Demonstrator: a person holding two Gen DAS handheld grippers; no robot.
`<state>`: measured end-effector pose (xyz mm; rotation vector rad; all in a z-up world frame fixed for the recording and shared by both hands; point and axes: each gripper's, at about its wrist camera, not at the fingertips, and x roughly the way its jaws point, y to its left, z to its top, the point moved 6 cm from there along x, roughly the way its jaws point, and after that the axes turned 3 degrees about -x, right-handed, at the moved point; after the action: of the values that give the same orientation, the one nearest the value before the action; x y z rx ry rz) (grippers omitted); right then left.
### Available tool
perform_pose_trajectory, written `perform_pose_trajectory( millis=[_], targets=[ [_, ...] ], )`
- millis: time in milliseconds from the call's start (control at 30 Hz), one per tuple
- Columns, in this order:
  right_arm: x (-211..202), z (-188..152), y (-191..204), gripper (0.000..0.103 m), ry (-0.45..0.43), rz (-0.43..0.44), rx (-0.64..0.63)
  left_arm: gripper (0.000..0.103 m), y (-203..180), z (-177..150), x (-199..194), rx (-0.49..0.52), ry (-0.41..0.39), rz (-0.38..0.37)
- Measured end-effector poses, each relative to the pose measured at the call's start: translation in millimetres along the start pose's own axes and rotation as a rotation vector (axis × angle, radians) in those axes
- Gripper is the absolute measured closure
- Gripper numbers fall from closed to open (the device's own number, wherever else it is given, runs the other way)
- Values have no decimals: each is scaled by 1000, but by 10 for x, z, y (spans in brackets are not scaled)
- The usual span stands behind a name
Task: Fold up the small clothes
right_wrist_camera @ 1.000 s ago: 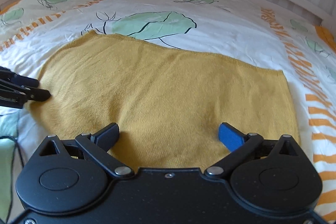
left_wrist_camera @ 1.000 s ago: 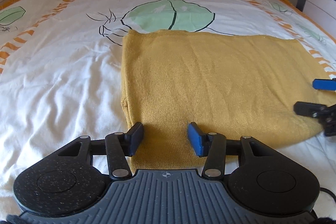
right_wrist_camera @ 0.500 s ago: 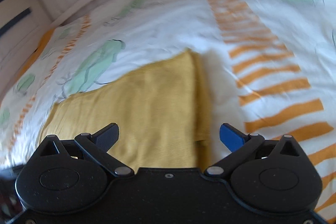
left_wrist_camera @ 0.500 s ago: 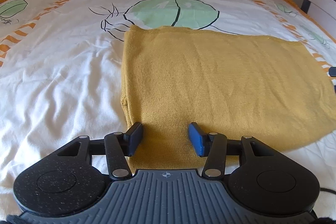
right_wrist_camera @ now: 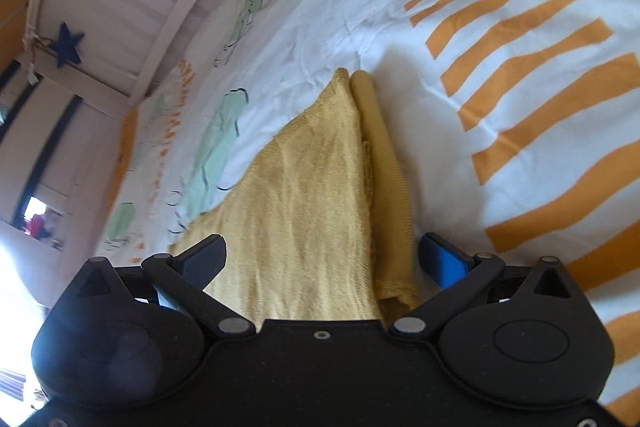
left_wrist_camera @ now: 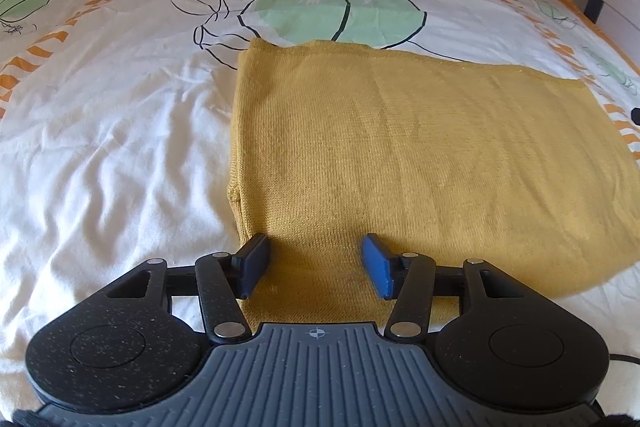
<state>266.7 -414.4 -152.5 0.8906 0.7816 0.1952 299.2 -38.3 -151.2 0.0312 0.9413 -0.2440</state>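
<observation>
Right wrist view: right gripper (right_wrist_camera: pixel 322 263) has swung to the yellow knit garment (left_wrist_camera: pixel 400 155) end edge, jaws wide, ungripped | left gripper (left_wrist_camera: pixel 314 267) opening, cloth between pads unpinched | next fold likely.

Left gripper (left_wrist_camera: pixel 316 269) over near corner of yellow cloth (left_wrist_camera: pixel 420 163) on bed cover (left_wrist_camera: pixel 100 147), jaws opening, cloth between.

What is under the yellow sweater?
The yellow sweater lies on the bedcover, hiding part of its green leaf picture. Whether anything else is underneath cannot be seen.
</observation>
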Motion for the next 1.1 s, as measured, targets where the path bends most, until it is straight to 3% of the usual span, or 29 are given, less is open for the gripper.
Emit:
perform_pose_trajectory(
  millis=[133,300,400,533,767,933,1100],
  targets=[
    [8,38,-48,0,-10,55,40,49,-31,24,12,0,13,15],
    [17,47,-29,0,6,60,32,51,-86,147,-53,-18,52,-5],
    [25,57,-29,0,20,61,35,52,-233,323,-211,-67,11,-74],
    [21,59,-42,0,24,67,43,51,-606,617,-279,-38,-38,-110],
    [14,54,-45,0,32,71,38,51,-1159,817,118,8,0,-131],
    [21,64,-55,0,40,82,40,51,-1225,744,472,5,96,-109],
    [46,71,-50,0,42,101,31,47,-1261,719,543,57,86,-99]
  ],
)
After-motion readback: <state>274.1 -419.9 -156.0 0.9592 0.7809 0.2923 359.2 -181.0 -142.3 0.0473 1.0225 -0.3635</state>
